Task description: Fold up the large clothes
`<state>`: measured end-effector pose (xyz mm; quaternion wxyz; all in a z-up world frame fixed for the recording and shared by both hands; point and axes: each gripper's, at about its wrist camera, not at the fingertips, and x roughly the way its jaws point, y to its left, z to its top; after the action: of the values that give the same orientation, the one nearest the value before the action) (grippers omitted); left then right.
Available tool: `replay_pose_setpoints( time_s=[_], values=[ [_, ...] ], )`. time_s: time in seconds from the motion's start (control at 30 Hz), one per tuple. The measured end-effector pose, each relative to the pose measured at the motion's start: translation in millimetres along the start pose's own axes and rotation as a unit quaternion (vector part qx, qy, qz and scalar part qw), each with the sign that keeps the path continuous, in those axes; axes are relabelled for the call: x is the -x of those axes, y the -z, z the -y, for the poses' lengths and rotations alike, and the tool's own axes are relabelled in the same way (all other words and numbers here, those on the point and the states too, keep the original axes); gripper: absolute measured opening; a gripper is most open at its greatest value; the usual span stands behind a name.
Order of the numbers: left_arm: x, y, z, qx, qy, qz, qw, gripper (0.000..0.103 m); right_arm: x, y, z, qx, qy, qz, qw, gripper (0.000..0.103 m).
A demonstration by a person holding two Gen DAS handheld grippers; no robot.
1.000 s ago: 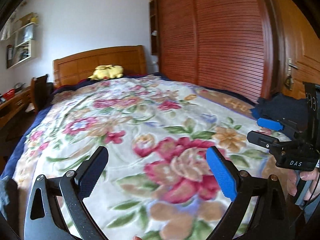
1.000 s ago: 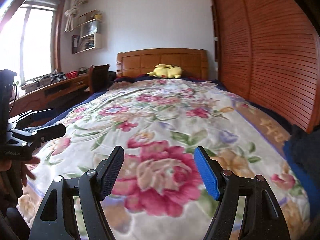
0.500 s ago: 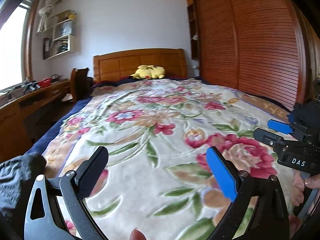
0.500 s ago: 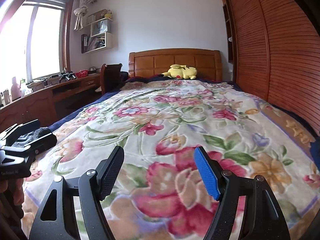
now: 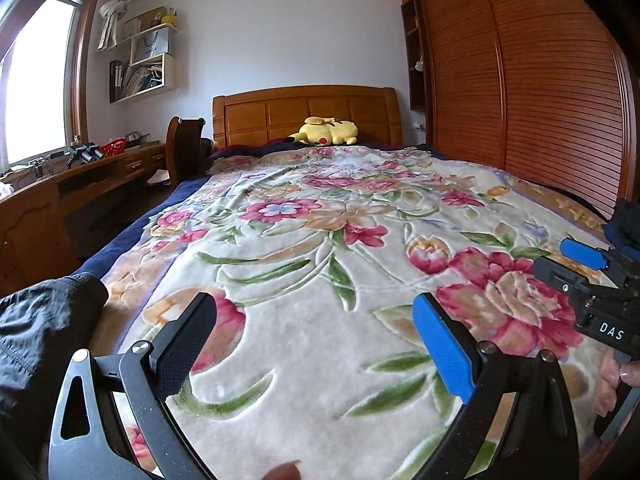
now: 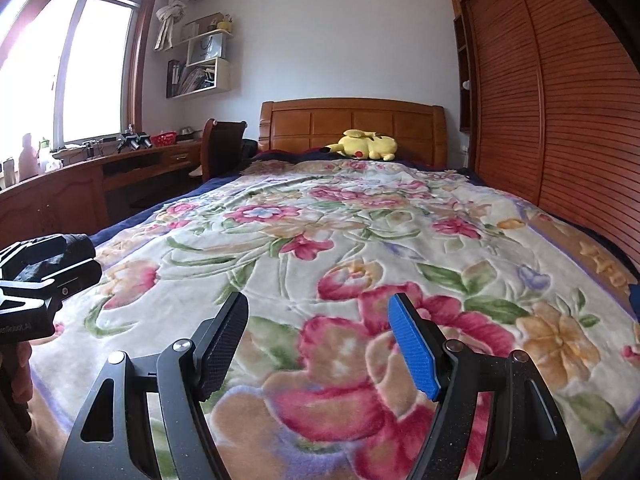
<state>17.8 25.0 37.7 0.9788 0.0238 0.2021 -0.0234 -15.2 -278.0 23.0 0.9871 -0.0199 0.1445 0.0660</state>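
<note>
A black garment (image 5: 40,332) lies crumpled at the near left corner of the bed, left of my left gripper (image 5: 316,340). That gripper is open over the floral blanket (image 5: 320,280) with nothing between its fingers. A dark blue garment (image 5: 628,220) lies at the bed's right edge, beyond my right gripper (image 5: 568,266). In the right wrist view my right gripper (image 6: 320,344) also stands open and empty above the blanket (image 6: 360,240). The left gripper (image 6: 60,262) shows at the left edge there, with the black garment (image 6: 78,242) behind it.
A yellow plush toy (image 5: 326,132) rests by the wooden headboard (image 5: 304,112). A desk (image 6: 100,176) and chair (image 6: 220,144) stand along the left under the window. Slatted wardrobe doors (image 6: 540,120) run along the right. A hand (image 5: 616,372) grips the right tool's handle.
Both grippers have sunk closer to the blanket. The left view has swung left, bringing the black garment, desk and window into sight. Both pairs of jaws stayed open.
</note>
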Motion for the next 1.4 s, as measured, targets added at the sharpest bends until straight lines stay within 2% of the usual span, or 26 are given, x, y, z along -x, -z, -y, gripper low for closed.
replay_pose_setpoints(
  time_s=[1.4],
  values=[
    [2, 8, -4, 0.013, -0.005, 0.011, 0.9998, 0.099, -7, 7, 14, -0.013, -0.006, 0.022, 1.0, 0.075]
  ],
)
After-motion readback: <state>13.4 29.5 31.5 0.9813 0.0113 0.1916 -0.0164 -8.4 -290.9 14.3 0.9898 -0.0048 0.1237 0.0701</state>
